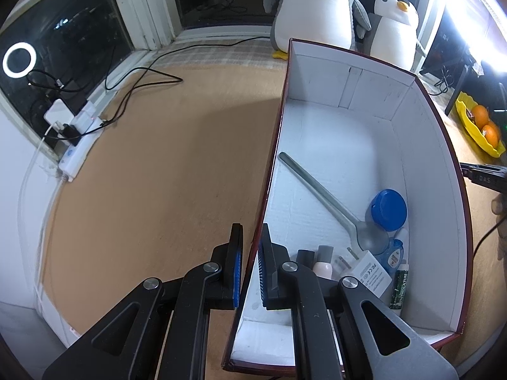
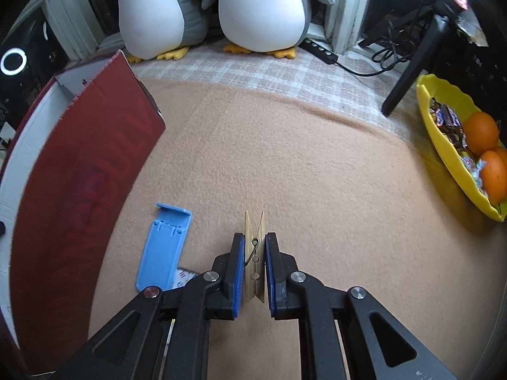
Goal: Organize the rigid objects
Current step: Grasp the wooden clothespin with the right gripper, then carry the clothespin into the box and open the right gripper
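My left gripper (image 1: pixel 252 247) is shut on the left wall of the dark red cardboard box (image 1: pixel 272 164), one finger outside and one inside. The box's white inside holds a metal spoon (image 1: pixel 329 202), a blue lid (image 1: pixel 389 209), a white charger (image 1: pixel 367 269), small bottles (image 1: pixel 323 262) and a green tube (image 1: pixel 400 288). My right gripper (image 2: pixel 254 253) stands low over the blanket with a wooden clothespin (image 2: pixel 254 253) between its pads, closed on it or nearly so. A blue plastic holder (image 2: pixel 163 250) lies just left of it. The box's red side (image 2: pixel 85 171) shows in the right wrist view.
A tan blanket (image 2: pixel 285 158) covers the surface. Two plush penguins (image 2: pixel 253 9) sit at the back. A yellow tray (image 2: pixel 443 145) with oranges and sweets lies at the right, beside a black stand leg (image 2: pixel 412 66). A power strip (image 1: pixel 76 145) with cables lies at the left.
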{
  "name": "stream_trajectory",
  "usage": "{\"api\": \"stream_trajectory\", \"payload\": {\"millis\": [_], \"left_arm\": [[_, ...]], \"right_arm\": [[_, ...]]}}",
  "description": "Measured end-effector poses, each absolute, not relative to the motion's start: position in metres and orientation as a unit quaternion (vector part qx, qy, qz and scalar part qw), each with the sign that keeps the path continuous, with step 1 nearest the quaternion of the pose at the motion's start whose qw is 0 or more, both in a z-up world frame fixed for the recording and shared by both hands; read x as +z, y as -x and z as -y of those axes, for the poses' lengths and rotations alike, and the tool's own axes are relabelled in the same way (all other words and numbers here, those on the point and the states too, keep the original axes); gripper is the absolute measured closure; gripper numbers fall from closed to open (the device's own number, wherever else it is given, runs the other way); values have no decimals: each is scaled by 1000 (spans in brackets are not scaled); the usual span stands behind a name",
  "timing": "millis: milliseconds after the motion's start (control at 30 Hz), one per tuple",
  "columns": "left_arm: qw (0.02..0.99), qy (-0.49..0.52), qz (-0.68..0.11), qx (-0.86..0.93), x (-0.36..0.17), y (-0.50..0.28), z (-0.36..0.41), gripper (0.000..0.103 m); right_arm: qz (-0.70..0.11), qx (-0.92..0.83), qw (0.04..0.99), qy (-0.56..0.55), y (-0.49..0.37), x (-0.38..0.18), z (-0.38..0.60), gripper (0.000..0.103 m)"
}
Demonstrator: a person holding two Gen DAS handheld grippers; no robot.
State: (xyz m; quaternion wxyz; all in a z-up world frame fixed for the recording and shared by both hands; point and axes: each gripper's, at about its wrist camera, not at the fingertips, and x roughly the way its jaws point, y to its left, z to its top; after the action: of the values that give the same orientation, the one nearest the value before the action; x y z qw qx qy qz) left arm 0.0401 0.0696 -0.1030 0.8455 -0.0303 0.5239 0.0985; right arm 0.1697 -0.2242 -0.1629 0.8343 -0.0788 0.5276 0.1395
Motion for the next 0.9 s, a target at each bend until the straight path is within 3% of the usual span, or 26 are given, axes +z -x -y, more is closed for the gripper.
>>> {"api": "stream_trajectory", "payload": {"millis": [433,900], "left_arm": [[852,36,-516,81,-104,-39,-73,95],[859,51,-505,67,-102,-29,-79,95]], "right_arm": [[-470,181,861,66,-111,-91,185,92],[-453,249,852,81,-56,-63,111,92]]}}
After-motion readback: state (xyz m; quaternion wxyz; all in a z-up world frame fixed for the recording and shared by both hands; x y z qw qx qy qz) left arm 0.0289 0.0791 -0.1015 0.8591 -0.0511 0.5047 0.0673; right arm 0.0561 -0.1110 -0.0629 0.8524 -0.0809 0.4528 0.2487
